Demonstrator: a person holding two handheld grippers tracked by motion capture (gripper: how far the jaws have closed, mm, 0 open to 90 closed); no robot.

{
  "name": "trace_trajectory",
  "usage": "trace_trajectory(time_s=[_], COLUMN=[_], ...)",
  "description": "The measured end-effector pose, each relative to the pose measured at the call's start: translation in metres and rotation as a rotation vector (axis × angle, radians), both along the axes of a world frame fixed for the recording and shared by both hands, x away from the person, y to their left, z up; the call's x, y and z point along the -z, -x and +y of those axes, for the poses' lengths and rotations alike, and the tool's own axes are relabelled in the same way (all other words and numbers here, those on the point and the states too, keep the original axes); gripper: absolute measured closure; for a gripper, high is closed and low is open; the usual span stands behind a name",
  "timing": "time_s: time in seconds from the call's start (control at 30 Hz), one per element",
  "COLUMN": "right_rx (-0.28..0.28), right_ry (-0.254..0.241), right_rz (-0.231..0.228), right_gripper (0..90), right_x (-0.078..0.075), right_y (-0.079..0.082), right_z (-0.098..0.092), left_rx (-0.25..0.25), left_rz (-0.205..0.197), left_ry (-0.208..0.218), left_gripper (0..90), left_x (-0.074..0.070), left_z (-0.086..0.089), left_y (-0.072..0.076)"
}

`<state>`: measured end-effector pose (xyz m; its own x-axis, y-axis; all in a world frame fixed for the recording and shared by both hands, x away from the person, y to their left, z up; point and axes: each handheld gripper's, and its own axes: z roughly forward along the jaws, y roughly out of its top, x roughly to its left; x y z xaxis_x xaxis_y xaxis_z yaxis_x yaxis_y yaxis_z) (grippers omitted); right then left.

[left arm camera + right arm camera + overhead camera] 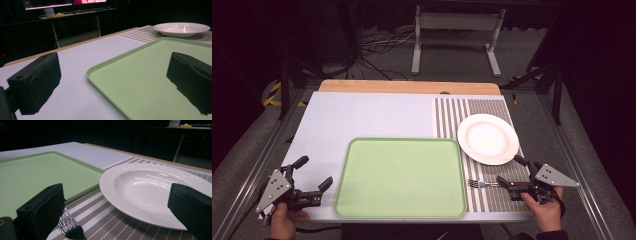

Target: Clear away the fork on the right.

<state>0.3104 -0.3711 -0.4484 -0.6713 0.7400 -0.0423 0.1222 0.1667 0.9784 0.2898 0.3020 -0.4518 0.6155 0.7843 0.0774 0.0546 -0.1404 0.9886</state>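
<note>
Right tool (513,172) hovered low over striped brown-and-white placemat (492,200) at worktop's near right, jaws spread wide, nothing between them. Small metal fork with dark handle (484,184) lay flat on placemat just left of that tool, long axis running left-right, tines toward pale green plastic tray (400,176), handle end nearest the jaws. Round white ceramic plate (487,138) sat just beyond fork. Left tool (314,172), likewise wide and empty, waited well apart at tray's left edge; right hand clearly nearer.
</note>
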Motion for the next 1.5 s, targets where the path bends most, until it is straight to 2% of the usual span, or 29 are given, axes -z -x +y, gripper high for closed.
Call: trace_trajectory(time_s=[0.6, 0.83, 1.03, 1.3, 1.4, 1.5], right_rx=[-0.006, -0.01, -0.041, -0.078, -0.117, -0.124], right_ry=[-0.004, -0.025, -0.039, -0.003, 0.058, 0.112], right_rz=[0.004, 0.005, 0.022, 0.045, 0.07, 0.091], right_gripper=[2.2, 2.1, 1.9, 2.8, 3.9, 3.7], right_x=[-0.001, -0.003, -0.009, -0.019, -0.028, -0.037], right_y=[0.001, 0.0, -0.003, -0.011, -0.012, -0.015], right_z=[0.001, 0.002, 0.006, 0.016, 0.021, 0.024], left_rx=[0.003, 0.005, 0.003, 0.0, 0.004, 0.002], left_rz=[0.004, 0.004, 0.012, 0.011, 0.014, 0.012], left_ry=[-0.005, -0.009, -0.012, -0.011, -0.016, -0.014], left_gripper=[0.1, 0.1, 0.1, 0.1, 0.0, 0.1], left_x=[0.0, 0.0, 0.001, 0.001, 0.001, 0.001], left_z=[-0.001, -0.001, -0.001, -0.001, -0.002, -0.001], left_y=[0.0, 0.0, -0.001, -0.002, -0.001, -0.001])
